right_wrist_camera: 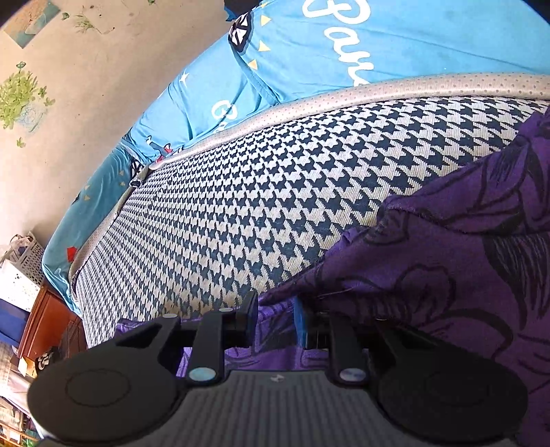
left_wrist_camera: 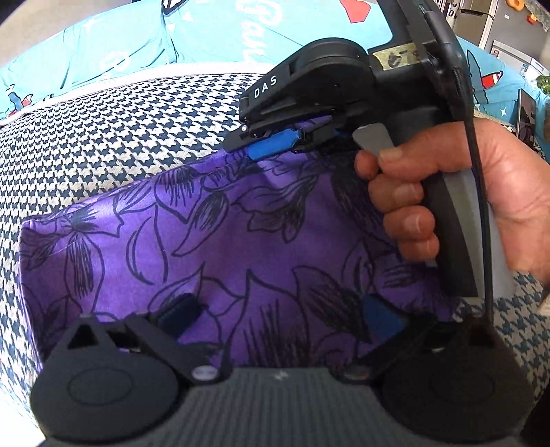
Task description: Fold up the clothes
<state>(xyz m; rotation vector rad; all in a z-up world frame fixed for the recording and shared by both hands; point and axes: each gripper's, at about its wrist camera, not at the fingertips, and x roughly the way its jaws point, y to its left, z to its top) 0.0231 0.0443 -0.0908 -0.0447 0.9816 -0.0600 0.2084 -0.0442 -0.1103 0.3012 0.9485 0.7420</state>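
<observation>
A purple cloth (left_wrist_camera: pixel 223 247) with black flower outlines lies on a houndstooth-patterned surface (left_wrist_camera: pixel 120 130). In the left wrist view, my left gripper (left_wrist_camera: pixel 278 316) hovers over the cloth's near part with its blue-padded fingers (left_wrist_camera: pixel 178 313) spread wide and nothing pinched. At the cloth's far edge a hand (left_wrist_camera: pixel 412 206) holds my right gripper (left_wrist_camera: pixel 275 146), whose pads are shut on that edge. In the right wrist view, the right gripper (right_wrist_camera: pixel 275 323) has a fold of the purple cloth (right_wrist_camera: pixel 447 275) pinched between its fingers, and the rest bunches up to the right.
Blue printed bedding (left_wrist_camera: pixel 206 37) lies beyond the houndstooth surface (right_wrist_camera: pixel 240 189). The right wrist view shows a wall with leaf decals (right_wrist_camera: pixel 68 103), a white basket (right_wrist_camera: pixel 20 271) and a wooden cabinet (right_wrist_camera: pixel 44 326) at the left. A fridge (left_wrist_camera: pixel 481 20) stands far back.
</observation>
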